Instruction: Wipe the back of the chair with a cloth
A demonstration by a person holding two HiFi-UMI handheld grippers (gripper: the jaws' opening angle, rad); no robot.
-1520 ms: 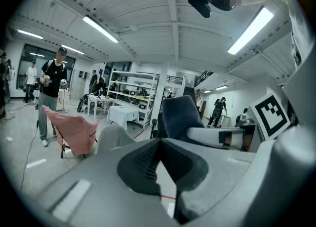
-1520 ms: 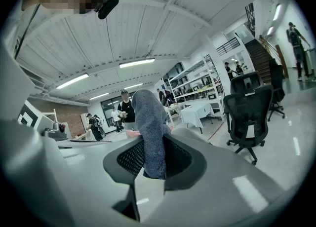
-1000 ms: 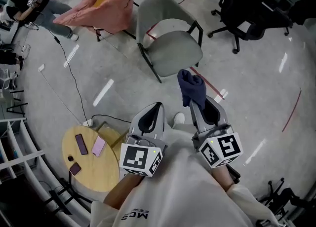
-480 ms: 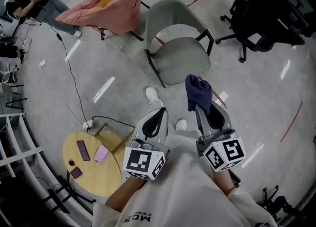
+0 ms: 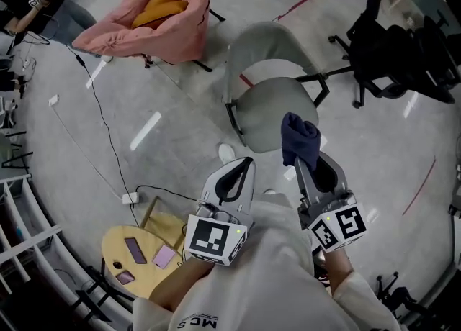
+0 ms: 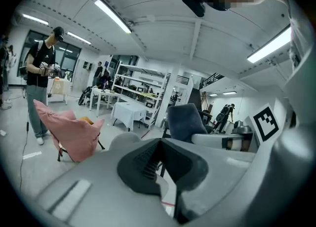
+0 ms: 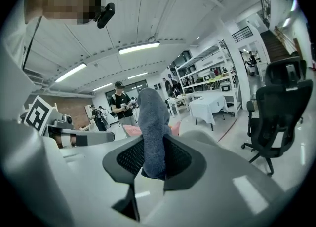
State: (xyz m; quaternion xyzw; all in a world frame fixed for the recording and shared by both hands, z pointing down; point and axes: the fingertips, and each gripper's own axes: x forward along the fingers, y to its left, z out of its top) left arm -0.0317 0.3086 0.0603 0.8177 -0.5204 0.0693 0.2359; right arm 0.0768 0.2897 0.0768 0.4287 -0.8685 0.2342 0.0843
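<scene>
A grey armchair stands on the floor ahead, its curved back on the far side and its seat facing me. My right gripper is shut on a dark blue cloth, which sticks up from the jaws just short of the seat's near edge. The right gripper view shows the cloth pinched between the pads. Beside it, my left gripper holds nothing, jaws closed together. The left gripper view shows the chair back low ahead and the cloth to the right.
A pink beanbag seat with an orange cushion sits at the back left. Black office chairs stand at the right. A round wooden table with phones is at the lower left, a cable beside it. A person sits far left.
I have walked nearer the grey chair, so it now lies just beyond both grippers. The round table has slipped lower left. The cloth stays held in the right gripper.
</scene>
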